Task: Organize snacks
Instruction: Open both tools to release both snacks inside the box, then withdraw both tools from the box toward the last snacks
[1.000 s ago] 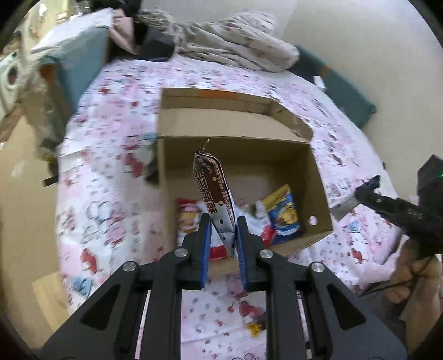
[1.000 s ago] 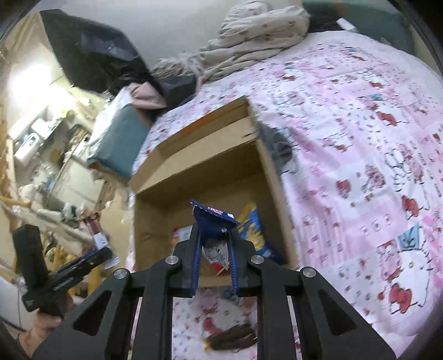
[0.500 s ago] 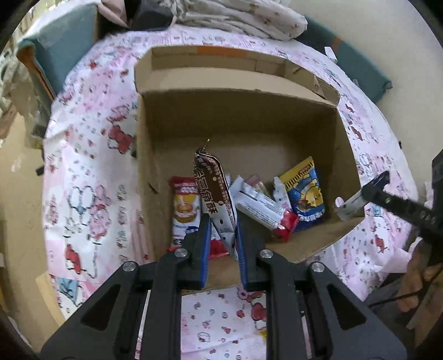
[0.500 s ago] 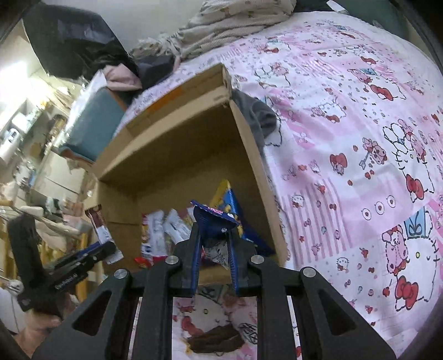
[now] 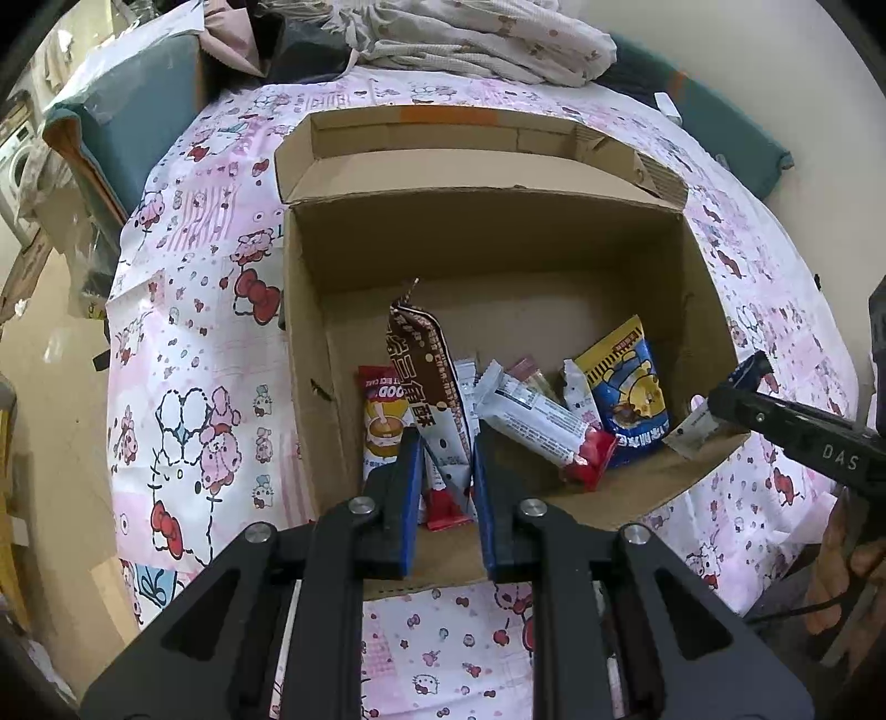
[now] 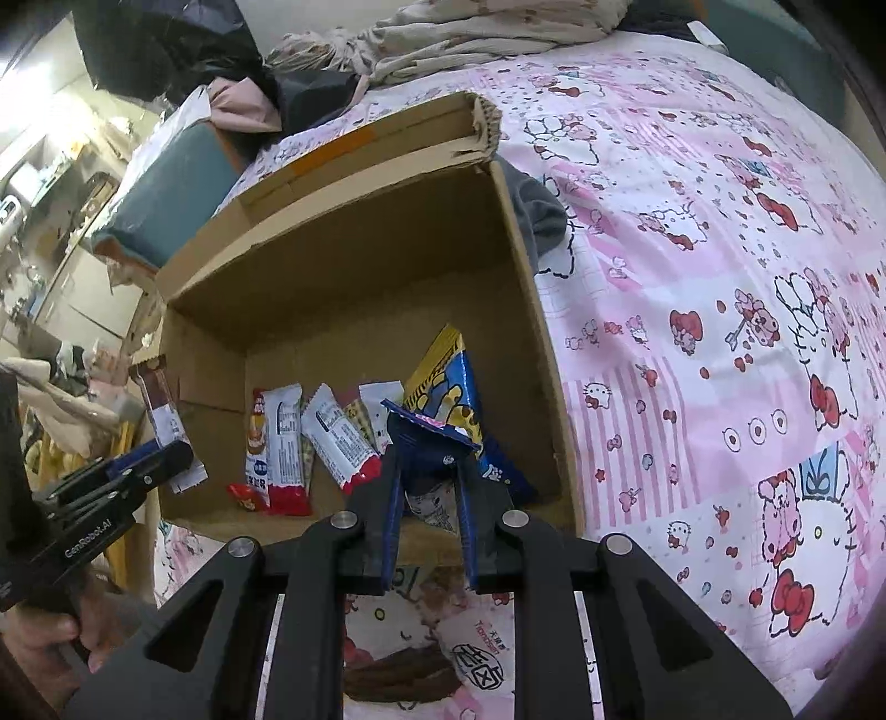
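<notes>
An open cardboard box (image 5: 487,249) lies on a pink cartoon-print bedsheet (image 5: 183,354); it also shows in the right wrist view (image 6: 354,277). Several snack packets lie inside, among them a blue-and-yellow bag (image 5: 626,393) and a white-and-red bar (image 5: 542,426). My left gripper (image 5: 443,443) is shut on a tall brown snack packet (image 5: 426,376), held upright over the box's near left part. My right gripper (image 6: 426,471) is shut on a small blue packet (image 6: 429,437) over the box's near right corner.
A brown wrapped snack (image 6: 398,673) lies on the sheet in front of the box. A dark grey cloth (image 6: 540,216) lies beside the box's right wall. Piled bedding (image 5: 470,39) and a teal cushion (image 5: 133,99) sit behind the box.
Both grippers have moved forward and closer to the box with their packets still held; the box fills more of each view.
</notes>
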The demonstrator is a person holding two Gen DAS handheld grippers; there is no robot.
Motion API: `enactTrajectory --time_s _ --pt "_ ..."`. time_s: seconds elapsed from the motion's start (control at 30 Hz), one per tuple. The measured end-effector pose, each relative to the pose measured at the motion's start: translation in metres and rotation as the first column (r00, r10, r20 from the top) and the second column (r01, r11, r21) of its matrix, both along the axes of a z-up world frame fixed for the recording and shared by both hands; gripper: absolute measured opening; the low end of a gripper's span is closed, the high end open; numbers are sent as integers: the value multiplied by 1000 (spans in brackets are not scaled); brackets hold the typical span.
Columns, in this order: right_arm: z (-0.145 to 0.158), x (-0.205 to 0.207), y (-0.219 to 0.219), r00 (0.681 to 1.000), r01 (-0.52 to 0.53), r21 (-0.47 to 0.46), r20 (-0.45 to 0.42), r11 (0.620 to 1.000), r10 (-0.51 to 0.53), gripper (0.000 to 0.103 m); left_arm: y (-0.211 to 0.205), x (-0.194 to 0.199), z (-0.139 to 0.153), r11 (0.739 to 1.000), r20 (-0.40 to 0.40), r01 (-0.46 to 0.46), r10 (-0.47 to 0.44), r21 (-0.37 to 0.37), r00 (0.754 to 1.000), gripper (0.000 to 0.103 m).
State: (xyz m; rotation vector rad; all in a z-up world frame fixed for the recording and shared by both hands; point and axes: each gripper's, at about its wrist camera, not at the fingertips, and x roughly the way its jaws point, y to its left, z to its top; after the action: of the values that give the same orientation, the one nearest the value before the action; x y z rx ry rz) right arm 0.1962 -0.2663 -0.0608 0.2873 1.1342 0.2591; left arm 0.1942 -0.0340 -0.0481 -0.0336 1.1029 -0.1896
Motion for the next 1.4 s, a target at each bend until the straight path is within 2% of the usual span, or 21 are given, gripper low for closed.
enactTrajectory --time_s 0.43,0.47,0.5,0.53,0.57,0.6,0.67,0.73,0.77,0.87,1.07,1.2,1.4 --pt "-3 2 6 999 -28 67 -17 997 29 23 -8 -4 1 999 19 38 -38 -10 999 17" --pt "-5 2 6 999 -29 84 -29 996 31 27 -9 -5 1 999 20 48 -48 -22 999 17" --pt "-6 3 7 999 -30 98 -38 995 33 35 -11 -6 2 998 21 60 -59 -28 998 19" --pt "-6 2 7 999 -31 106 -40 994 35 43 -13 -7 2 998 26 66 -65 -19 998 26" --pt "-3 1 7 999 -32 113 -25 993 35 65 -14 -8 3 998 35 68 -67 -11 997 37" --pt "-1 0 7 1000 -28 111 -10 993 29 81 -15 -9 5 998 49 67 -67 -1 997 43" --pt "10 -3 5 998 -17 109 59 994 10 86 -15 -10 10 998 78 60 -60 11 995 66" --pt "14 -4 5 997 -18 107 82 994 9 86 -14 -11 13 998 95 53 -54 14 994 79" --pt "14 -4 4 997 -16 114 79 993 7 86 -14 -11 15 999 105 49 -50 14 993 80" --pt "10 -3 1 999 -3 118 53 993 -3 86 -12 -11 18 999 116 41 -42 19 992 81" --pt "1 -1 -1 1000 17 68 8 998 -17 86 -12 -14 25 999 159 35 -38 18 986 80" --pt "5 -3 -2 999 32 71 19 997 -33 86 -10 -16 27 999 171 28 -31 22 985 80" --pt "9 -11 -3 998 48 51 29 998 -49 86 -12 -23 28 997 207 39 -53 73 977 80"
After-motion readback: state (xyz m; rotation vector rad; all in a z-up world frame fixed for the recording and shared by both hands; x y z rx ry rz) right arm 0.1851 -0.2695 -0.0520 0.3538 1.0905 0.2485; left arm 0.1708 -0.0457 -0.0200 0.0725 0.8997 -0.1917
